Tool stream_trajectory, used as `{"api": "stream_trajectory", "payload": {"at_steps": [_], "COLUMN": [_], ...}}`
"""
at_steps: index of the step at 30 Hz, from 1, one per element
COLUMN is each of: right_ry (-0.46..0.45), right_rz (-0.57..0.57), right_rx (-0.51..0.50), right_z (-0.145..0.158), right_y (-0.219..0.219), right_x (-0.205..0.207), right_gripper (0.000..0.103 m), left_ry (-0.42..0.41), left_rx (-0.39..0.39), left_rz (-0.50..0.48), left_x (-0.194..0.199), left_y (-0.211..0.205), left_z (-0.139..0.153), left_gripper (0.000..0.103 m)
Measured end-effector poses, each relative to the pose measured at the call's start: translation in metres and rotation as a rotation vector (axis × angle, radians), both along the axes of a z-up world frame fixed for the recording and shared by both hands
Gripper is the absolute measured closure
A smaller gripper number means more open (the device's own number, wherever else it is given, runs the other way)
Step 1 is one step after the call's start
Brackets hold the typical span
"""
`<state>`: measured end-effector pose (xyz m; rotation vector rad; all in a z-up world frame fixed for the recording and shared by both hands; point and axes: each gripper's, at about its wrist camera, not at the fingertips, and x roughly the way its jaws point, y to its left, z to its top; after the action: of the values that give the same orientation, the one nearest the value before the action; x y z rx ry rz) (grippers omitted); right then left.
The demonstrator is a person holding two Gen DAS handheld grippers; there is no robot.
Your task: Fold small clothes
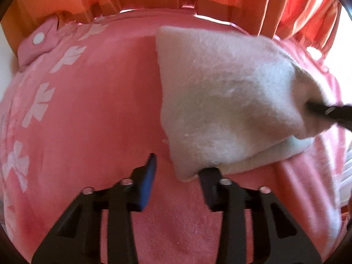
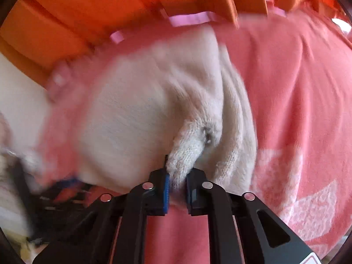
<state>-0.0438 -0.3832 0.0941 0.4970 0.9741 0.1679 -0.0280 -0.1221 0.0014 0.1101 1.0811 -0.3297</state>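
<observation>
White knitted garment [image 1: 222,101] right of centre on pink blanket [image 1: 92,114], left gripper [image 1: 179,171] jaws apart, right gripper [image 2: 177,184] clamped on a fold.

Your right gripper [image 2: 177,183] is pinched on a bunched fold of the cream knitted garment [image 2: 136,114], with the fabric squeezed between the blue-padded finger and the black one. The garment spreads away from the gripper over a pink blanket [image 2: 297,83] with pale printed shapes, and it creases into ridges on its right side. Beyond the blanket's ribbon-trimmed far edge hang orange curtains [image 2: 123,6], and the left part of your view is too blurred to read.
</observation>
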Motion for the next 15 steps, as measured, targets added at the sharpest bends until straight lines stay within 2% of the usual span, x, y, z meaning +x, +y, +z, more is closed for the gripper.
{"api": "stream_trajectory", "payload": {"at_steps": [2,3,4,5,6,7,8,11,14,15], "right_ry": [-0.112,-0.116,-0.074,0.011,0.163,0.28,0.286,0.166,0.262,0.252], "right_rz": [-0.005,-0.008,-0.015,-0.029,-0.034,-0.036,-0.046,-0.04,-0.018,-0.019], "right_rx": [0.04,0.036,-0.005,-0.083,-0.152,-0.144,-0.113,-0.127,-0.174,-0.179], "right_z": [0.034,0.034,0.022,0.0,-0.043,-0.077,-0.085,-0.054,-0.084,-0.083], "right_y": [-0.008,-0.011,-0.013,-0.015,-0.018,-0.021,-0.023,-0.019,-0.019,-0.021], "right_x": [-0.013,-0.014,-0.01,-0.004,0.007,0.012,0.009,0.001,0.01,0.012], "right_gripper": [0.095,0.095,0.095,0.095,0.095,0.095,0.095,0.095,0.095,0.095], "left_ry": [-0.028,-0.036,-0.028,-0.013,0.011,0.024,0.03,0.01,0.029,0.034], "left_rx": [0.004,0.009,0.01,0.015,0.024,0.031,0.04,0.059,0.053,0.05], "left_rz": [0.004,0.006,0.009,0.008,0.004,0.001,-0.003,-0.008,-0.001,-0.002], "left_x": [0.0,0.0,0.0,0.001,0.002,0.001,0.0,-0.005,-0.003,-0.004], "left_y": [0.003,0.005,0.005,0.003,-0.001,-0.004,-0.006,-0.008,-0.007,-0.007], "left_z": [0.008,0.009,0.005,0.0,-0.01,-0.015,-0.019,-0.02,-0.02,-0.018], "left_gripper": [0.069,0.069,0.069,0.069,0.069,0.069,0.069,0.068,0.068,0.068]}}
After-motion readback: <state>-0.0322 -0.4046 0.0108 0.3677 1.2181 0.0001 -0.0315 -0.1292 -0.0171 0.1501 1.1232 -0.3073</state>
